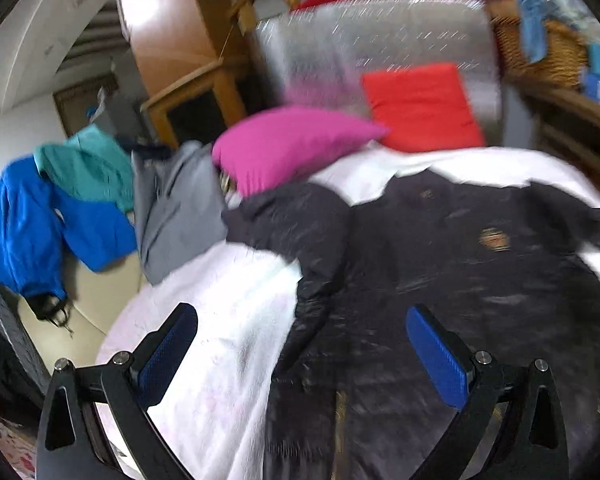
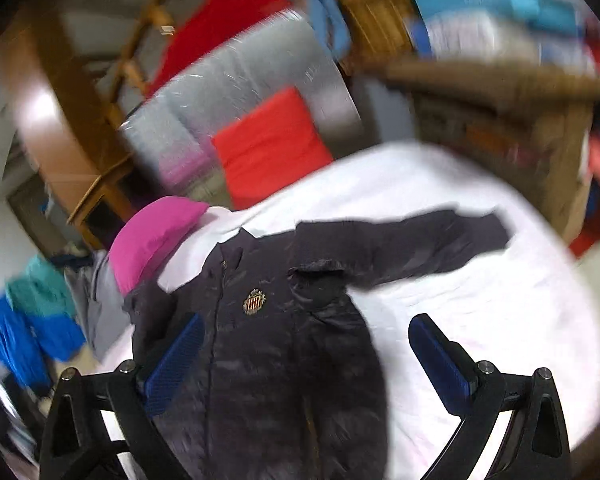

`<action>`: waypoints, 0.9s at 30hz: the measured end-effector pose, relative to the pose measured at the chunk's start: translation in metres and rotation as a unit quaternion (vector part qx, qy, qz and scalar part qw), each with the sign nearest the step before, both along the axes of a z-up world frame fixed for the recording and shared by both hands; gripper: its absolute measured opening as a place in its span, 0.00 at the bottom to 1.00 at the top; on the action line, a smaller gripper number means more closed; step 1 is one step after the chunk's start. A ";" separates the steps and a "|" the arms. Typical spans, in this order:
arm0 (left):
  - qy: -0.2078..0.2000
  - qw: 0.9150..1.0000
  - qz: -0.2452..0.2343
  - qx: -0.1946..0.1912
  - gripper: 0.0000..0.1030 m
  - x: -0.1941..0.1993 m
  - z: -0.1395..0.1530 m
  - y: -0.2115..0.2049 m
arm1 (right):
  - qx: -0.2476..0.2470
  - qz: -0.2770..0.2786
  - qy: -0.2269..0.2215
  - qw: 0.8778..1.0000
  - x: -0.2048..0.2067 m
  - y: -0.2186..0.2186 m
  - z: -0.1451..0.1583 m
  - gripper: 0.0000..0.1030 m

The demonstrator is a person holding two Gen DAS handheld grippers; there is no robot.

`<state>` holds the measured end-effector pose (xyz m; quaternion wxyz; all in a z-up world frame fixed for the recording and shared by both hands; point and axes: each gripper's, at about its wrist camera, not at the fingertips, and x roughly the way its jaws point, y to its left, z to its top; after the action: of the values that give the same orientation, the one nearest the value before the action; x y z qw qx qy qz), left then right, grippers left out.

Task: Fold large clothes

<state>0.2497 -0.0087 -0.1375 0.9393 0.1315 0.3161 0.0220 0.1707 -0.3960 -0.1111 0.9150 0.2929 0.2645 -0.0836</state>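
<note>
A large black jacket (image 1: 460, 264) with a gold chest badge (image 2: 254, 302) lies spread face up on the white sheet (image 1: 228, 320). In the right wrist view one sleeve (image 2: 420, 244) stretches out to the right; in the left wrist view the other sleeve (image 1: 320, 264) lies bent down along the body. My left gripper (image 1: 302, 344) is open above the bent sleeve and the jacket's left edge. My right gripper (image 2: 306, 352) is open above the jacket's body (image 2: 280, 380). Neither holds anything. Both views are motion-blurred.
A magenta pillow (image 1: 288, 144) and a red pillow (image 1: 424, 108) lie at the head of the bed against a silver board (image 1: 372, 44). Grey (image 1: 172, 212), teal (image 1: 88, 164) and blue (image 1: 28, 224) clothes are heaped at left. A wicker basket (image 1: 548, 48) and wooden shelves stand at right.
</note>
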 end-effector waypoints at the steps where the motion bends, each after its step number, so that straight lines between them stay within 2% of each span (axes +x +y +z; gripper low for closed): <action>1: 0.005 1.000 0.007 -0.009 1.00 0.016 -0.011 0.000 | 0.029 -0.004 0.004 1.000 0.018 -0.013 -0.014 1.00; 3: 0.010 0.999 0.018 -0.026 1.00 0.041 -0.025 -0.006 | 0.081 -0.025 0.010 0.996 0.043 -0.040 -0.038 1.00; 4: 0.013 0.999 0.021 -0.032 1.00 0.053 -0.031 -0.010 | 0.130 -0.046 0.009 0.990 0.057 -0.064 -0.060 1.00; 7: 0.019 0.999 0.022 -0.044 1.00 0.076 -0.046 -0.024 | 0.226 -0.092 0.010 0.970 0.078 -0.111 -0.107 1.00; 9: 0.021 0.999 0.018 -0.041 1.00 0.085 -0.059 -0.031 | 0.262 -0.121 0.006 0.957 0.088 -0.134 -0.131 1.00; 11: 0.024 0.999 0.015 -0.029 1.00 0.094 -0.068 -0.035 | 0.277 -0.142 0.008 0.950 0.097 -0.151 -0.148 0.97; 15: 0.023 0.999 0.018 -0.022 1.00 0.105 -0.074 -0.037 | 0.318 -0.177 0.008 0.931 0.121 -0.179 -0.184 0.93; 16: 0.021 0.999 0.020 -0.021 1.00 0.106 -0.074 -0.036 | 0.321 -0.190 -0.006 0.928 0.122 -0.182 -0.185 0.91; 17: 0.018 0.999 0.023 -0.021 1.00 0.106 -0.073 -0.035 | 0.317 -0.198 -0.010 0.928 0.121 -0.185 -0.181 0.77; 18: 0.015 0.999 0.024 -0.021 1.00 0.106 -0.073 -0.033 | 0.297 -0.206 0.000 0.933 0.128 -0.187 -0.179 0.63; 19: 0.014 0.999 0.025 -0.021 1.00 0.107 -0.073 -0.032 | 0.283 -0.208 0.013 0.936 0.130 -0.189 -0.177 0.31; 20: 0.013 0.999 0.028 -0.021 1.00 0.108 -0.073 -0.030 | 0.269 -0.206 0.033 0.940 0.137 -0.191 -0.179 0.26; 21: 0.011 0.999 0.032 -0.021 1.00 0.109 -0.072 -0.028 | 0.265 -0.208 0.041 0.941 0.141 -0.192 -0.182 0.25; 23: 0.007 0.999 0.041 -0.023 1.00 0.111 -0.071 -0.021 | 0.242 -0.212 0.036 0.946 0.141 -0.190 -0.172 0.20; 25: 0.004 0.998 0.053 -0.030 1.00 0.113 -0.067 -0.011 | 0.185 -0.206 0.027 0.961 0.143 -0.177 -0.144 0.17; 27: 0.002 0.997 0.066 -0.040 1.00 0.115 -0.064 -0.001 | 0.151 -0.189 0.009 0.970 0.142 -0.163 -0.115 0.17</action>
<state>0.3648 -0.0093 -0.2013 0.9396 0.0725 0.3268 0.0710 0.3131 -0.5592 -0.2259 0.8254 0.4717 0.2220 -0.2165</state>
